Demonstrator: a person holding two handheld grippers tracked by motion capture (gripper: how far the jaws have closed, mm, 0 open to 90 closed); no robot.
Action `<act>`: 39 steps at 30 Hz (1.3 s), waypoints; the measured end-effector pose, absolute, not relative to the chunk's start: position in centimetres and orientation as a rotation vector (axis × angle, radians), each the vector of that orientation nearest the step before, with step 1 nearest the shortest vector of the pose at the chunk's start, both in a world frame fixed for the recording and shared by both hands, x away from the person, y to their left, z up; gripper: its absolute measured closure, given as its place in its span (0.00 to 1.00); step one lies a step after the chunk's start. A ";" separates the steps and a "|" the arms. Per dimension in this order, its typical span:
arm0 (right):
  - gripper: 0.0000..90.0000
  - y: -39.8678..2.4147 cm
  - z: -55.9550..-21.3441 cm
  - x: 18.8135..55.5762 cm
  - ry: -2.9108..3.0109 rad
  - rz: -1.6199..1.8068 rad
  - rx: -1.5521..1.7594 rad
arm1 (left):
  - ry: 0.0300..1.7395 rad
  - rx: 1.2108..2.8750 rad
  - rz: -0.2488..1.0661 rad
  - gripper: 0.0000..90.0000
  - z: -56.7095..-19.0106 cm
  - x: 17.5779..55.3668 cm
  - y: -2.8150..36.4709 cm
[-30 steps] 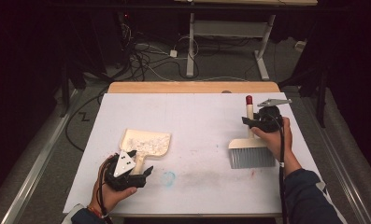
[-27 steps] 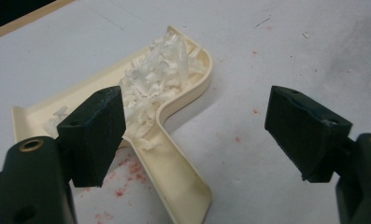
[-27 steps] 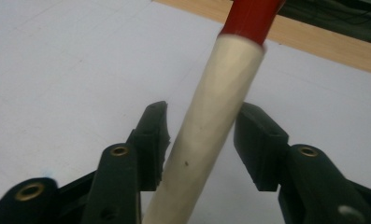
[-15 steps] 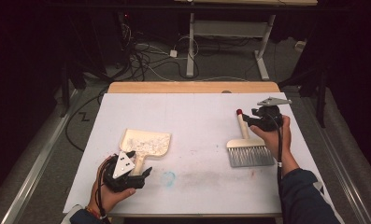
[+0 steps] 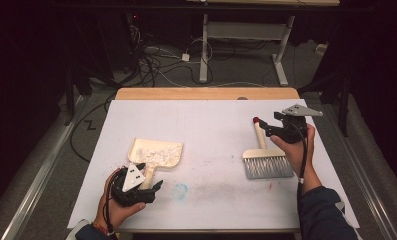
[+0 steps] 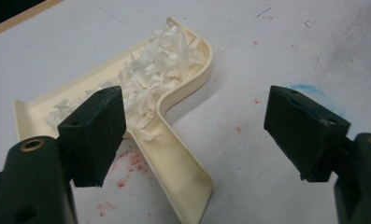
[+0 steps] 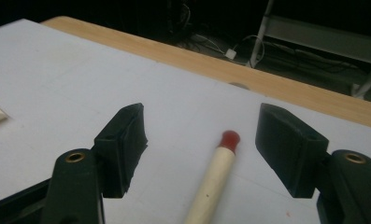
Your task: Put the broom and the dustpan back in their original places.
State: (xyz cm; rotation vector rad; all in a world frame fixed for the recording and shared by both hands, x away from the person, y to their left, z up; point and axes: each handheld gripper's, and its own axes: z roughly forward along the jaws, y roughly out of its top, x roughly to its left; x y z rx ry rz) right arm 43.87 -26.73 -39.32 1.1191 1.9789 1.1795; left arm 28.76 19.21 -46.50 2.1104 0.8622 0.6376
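A cream dustpan (image 5: 156, 152) holding white shreds (image 6: 155, 70) lies at the front left of the white table (image 5: 206, 120). My left gripper (image 5: 147, 179) stands open astride the dustpan's handle (image 6: 174, 158), with its pads clear of it. At the right lies a hand brush (image 5: 266, 162), bristles toward the person, its pale handle ending in a red tip (image 7: 230, 138). My right gripper (image 5: 269, 131) is open. Its jaws have just been opening, and the brush handle (image 7: 216, 177) lies between them untouched.
A blue smudge (image 5: 180, 189) and faint red specks mark the sheet near the front. The table's wooden far edge (image 5: 206, 93) shows beyond the sheet, with cables and a desk frame (image 5: 281, 60) on the floor behind.
The brush handle has tipped away from the right gripper toward the left and come to rest on the table. The right jaws have spread off it. The left hand kept still.
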 end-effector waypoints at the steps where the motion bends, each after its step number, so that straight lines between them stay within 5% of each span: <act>1: 0.35 -26.7 -39.3 43.8 1.980 1.186 1.114 | 0.862 2.116 0.639 0.23 -46.5 28.8 19.2; 11: 0.19 -26.2 -39.2 43.0 1.885 1.175 1.118 | 0.858 2.118 0.637 0.23 -46.6 28.8 19.2; 39: 0.19 -25.3 -37.3 39.2 1.884 1.237 0.956 | 0.875 2.132 0.650 0.21 -46.7 28.7 19.1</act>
